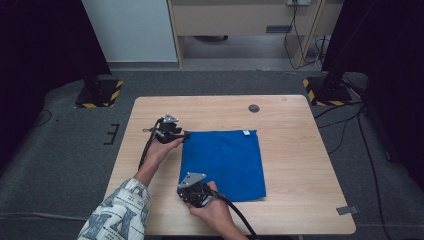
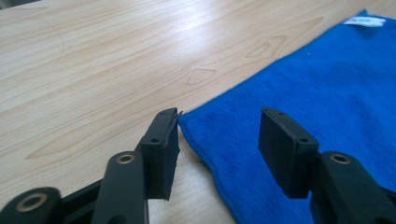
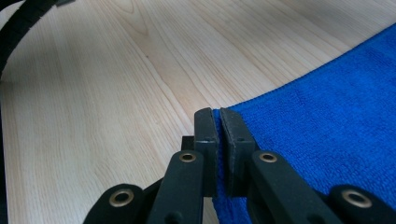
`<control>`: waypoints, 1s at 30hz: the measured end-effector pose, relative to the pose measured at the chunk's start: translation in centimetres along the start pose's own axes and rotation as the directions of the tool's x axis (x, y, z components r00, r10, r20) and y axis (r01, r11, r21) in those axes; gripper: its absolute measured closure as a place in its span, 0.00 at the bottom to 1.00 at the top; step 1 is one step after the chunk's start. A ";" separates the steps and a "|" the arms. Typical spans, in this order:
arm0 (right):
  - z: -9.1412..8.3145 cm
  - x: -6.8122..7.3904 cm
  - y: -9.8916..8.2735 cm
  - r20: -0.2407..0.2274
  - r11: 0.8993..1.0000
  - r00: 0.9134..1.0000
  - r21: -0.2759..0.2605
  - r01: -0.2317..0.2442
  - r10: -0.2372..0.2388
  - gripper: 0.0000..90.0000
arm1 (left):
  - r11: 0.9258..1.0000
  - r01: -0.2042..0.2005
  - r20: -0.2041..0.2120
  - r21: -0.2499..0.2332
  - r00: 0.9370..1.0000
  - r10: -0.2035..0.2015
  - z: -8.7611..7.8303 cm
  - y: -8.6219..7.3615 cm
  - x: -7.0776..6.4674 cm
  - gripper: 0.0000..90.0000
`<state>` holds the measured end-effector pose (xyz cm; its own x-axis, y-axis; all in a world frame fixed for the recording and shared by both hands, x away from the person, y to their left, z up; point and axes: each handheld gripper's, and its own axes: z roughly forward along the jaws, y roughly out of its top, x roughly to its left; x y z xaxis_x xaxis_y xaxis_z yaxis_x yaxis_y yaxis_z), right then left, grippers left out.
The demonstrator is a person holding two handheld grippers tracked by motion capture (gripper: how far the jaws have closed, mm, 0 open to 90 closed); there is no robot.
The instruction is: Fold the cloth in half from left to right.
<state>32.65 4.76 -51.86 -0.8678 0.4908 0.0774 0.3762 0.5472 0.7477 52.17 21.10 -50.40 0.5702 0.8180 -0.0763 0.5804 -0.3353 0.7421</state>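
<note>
The blue cloth [image 1: 222, 164] lies flat and smooth on the tabletop [image 1: 295, 165], a soft square with one small white tag [image 1: 246, 133] at a far corner. My right gripper [image 3: 218, 122] is pressed together, pinching the cloth's near corner. My left gripper [image 2: 219, 135] is spread, with the far left corner between its jaws but not squeezed. My hand [image 1: 217, 210] hides part of the near edge. I count one cloth, one tag, two grippers and one dark round spot [image 1: 254, 108] on the tabletop.
</note>
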 end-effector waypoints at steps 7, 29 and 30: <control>0.3 0.7 0.3 -0.010 1.000 1.000 -0.004 0.009 -0.009 0.96 | 1.000 0.028 -0.010 0.001 1.000 -0.028 1.0 0.0 1.2 0.56; -0.4 1.2 0.3 -0.003 1.000 1.000 -0.020 0.019 -0.019 0.96 | 0.996 0.081 0.051 0.036 0.995 -0.082 2.1 -0.3 0.8 0.99; -0.5 1.3 0.4 0.001 1.000 1.000 -0.026 0.017 -0.017 0.96 | 0.996 0.077 0.048 0.038 0.996 -0.079 2.0 -0.2 0.7 0.99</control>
<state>31.52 5.25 -51.16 -0.8735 0.4826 0.0641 0.3532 0.5376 0.7657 53.63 20.85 -51.94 0.5495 0.8187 -0.1665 0.6445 -0.2885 0.7081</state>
